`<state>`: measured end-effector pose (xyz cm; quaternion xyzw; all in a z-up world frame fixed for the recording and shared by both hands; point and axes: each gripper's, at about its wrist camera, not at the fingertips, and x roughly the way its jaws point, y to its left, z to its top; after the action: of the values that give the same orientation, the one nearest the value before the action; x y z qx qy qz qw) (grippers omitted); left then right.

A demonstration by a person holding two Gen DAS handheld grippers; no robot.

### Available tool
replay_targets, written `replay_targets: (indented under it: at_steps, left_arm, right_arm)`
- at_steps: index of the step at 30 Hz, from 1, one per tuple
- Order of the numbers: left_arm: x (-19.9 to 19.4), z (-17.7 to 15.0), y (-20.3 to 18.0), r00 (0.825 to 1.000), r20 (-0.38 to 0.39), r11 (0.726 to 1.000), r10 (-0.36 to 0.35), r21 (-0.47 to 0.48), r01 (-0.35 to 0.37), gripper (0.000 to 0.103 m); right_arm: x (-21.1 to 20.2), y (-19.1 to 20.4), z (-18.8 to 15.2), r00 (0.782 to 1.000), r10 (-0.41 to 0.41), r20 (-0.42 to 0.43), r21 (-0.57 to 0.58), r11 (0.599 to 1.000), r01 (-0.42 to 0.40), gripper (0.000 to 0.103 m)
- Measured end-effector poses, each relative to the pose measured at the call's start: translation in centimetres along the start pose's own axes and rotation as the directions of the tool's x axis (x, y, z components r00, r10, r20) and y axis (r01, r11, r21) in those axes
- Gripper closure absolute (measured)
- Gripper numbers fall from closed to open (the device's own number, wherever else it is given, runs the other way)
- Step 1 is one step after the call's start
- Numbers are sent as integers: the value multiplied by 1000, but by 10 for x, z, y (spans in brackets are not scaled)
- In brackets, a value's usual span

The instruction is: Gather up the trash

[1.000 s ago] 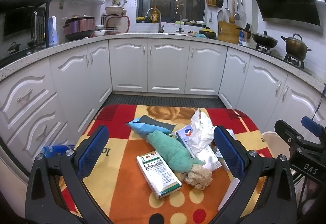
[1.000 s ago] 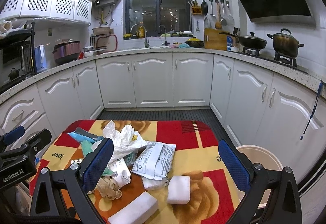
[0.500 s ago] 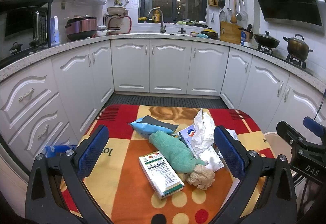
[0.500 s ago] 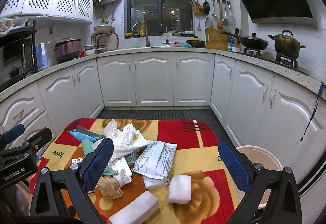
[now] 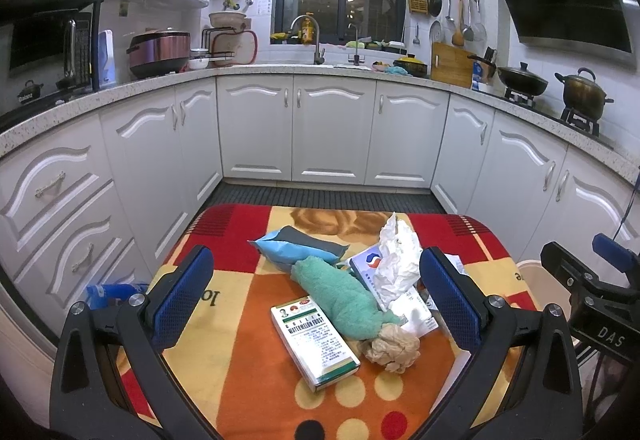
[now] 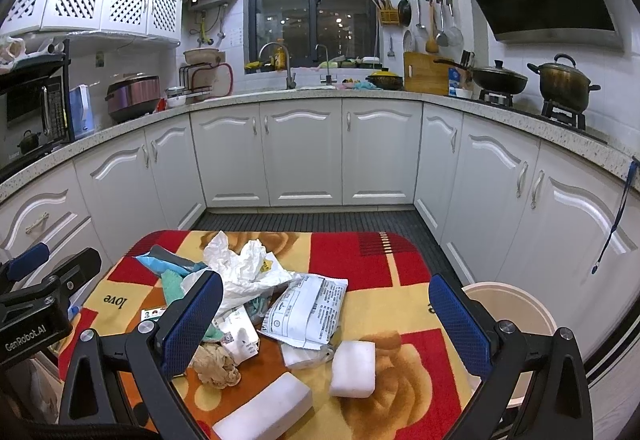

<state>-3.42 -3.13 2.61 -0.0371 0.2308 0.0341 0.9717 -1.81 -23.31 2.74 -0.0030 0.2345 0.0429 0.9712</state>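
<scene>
A heap of trash lies on a table under a red, orange and yellow cloth. It holds a green and white box, a green rag, a brown paper ball, crumpled white plastic and a blue packet. The right wrist view adds a printed white pouch and two white foam blocks. My left gripper hangs open above the box and rag. My right gripper is open above the pouch and foam. Neither holds anything.
A beige bin stands on the floor off the table's right edge. White kitchen cabinets ring the room on three sides, with a dark floor mat beyond the table. A blue item lies low at the left.
Both views have shifted very slightly; the trash sits a touch lower and nearer in each. Both grippers stay open and empty.
</scene>
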Motion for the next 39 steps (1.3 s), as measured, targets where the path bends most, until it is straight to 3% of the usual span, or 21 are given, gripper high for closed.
replay_targets:
  at_steps: [39]
  left_arm:
    - [22, -19, 38, 995, -100, 999, -3, -52, -2, 1]
  right_arm:
    - [14, -10, -7, 996, -10, -93, 0, 1000, 10, 1]
